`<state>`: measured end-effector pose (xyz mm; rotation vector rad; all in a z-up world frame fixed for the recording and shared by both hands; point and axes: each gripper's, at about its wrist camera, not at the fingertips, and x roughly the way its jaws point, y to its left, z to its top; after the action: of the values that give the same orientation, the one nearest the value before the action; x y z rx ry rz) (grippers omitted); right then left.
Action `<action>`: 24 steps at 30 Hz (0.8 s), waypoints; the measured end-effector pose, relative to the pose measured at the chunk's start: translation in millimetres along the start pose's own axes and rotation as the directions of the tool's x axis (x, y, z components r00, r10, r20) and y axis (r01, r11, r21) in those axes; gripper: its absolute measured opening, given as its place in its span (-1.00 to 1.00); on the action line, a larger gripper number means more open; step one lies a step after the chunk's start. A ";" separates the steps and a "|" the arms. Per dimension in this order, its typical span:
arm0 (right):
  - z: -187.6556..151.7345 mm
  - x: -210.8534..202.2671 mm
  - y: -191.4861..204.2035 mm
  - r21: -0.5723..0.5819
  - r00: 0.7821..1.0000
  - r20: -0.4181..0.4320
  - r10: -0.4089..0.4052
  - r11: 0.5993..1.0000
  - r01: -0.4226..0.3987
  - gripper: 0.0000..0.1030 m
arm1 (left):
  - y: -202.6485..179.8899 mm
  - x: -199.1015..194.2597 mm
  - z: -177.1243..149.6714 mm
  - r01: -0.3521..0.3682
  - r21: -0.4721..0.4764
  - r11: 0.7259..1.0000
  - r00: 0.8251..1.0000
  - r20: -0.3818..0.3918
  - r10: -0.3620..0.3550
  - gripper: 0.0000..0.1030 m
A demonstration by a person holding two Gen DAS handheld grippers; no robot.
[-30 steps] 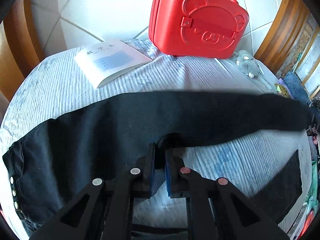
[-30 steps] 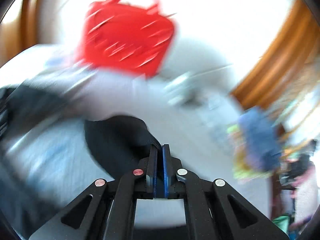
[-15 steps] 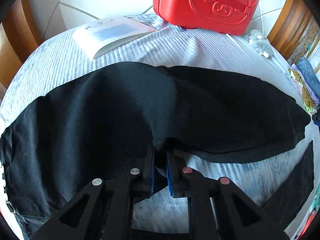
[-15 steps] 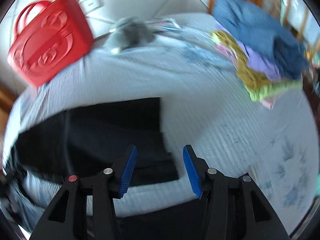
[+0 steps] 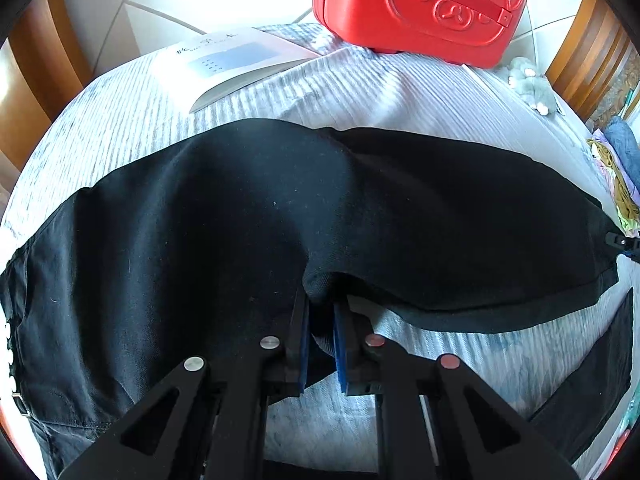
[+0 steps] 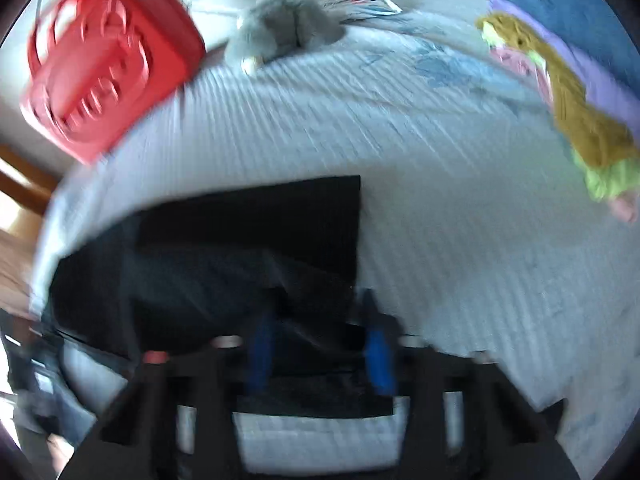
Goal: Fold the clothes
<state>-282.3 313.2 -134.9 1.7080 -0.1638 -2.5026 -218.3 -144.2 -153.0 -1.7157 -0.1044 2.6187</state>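
Note:
Black trousers (image 5: 240,220) lie spread across the striped pale-blue bedsheet (image 5: 120,120), one leg folded over the other. My left gripper (image 5: 320,312) points steeply down and is shut on a bunched fold of the black cloth at the crotch. The right wrist view is blurred. There my right gripper (image 6: 318,320) hangs over the hem end of the trouser legs (image 6: 248,232). Its jaws are closing, but the blue pads (image 6: 260,344) still stand apart, with black cloth lying between them and not pressed.
A red hard case (image 5: 420,4) stands at the far edge of the bed, with an open booklet (image 5: 232,64) to its left and a grey plush toy (image 5: 532,84) to its right. A pile of coloured clothes (image 6: 560,80) lies at the right. Wooden bed rails (image 5: 592,40) flank the mattress.
The lifted trouser leg came down flat over the other. My right gripper let go of the hem, opened, and swung down over the leg ends. My left gripper sank slightly, still gripping.

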 end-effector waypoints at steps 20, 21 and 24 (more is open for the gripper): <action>53.8 -38.7 -41.2 0.092 0.997 0.071 -0.012 0.996 0.005 0.18 | 1.6 -50.5 -24.2 0.053 0.058 0.997 0.998 0.043 -0.055 -0.19; 59.0 -35.3 -41.9 0.101 0.997 0.072 0.005 0.995 -0.012 0.22 | 14.3 -54.1 -25.5 0.024 0.031 0.999 0.999 0.047 -0.025 -0.19; 70.7 -16.5 -41.8 0.089 1.000 0.021 0.011 0.996 -0.013 0.24 | 58.8 -61.6 -38.0 -0.052 -0.065 0.997 0.998 0.033 0.055 -0.19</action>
<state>-343.4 358.9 -100.3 1.7086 -0.2909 -2.5411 -157.2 -203.7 -115.3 -1.7156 -0.1464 2.7134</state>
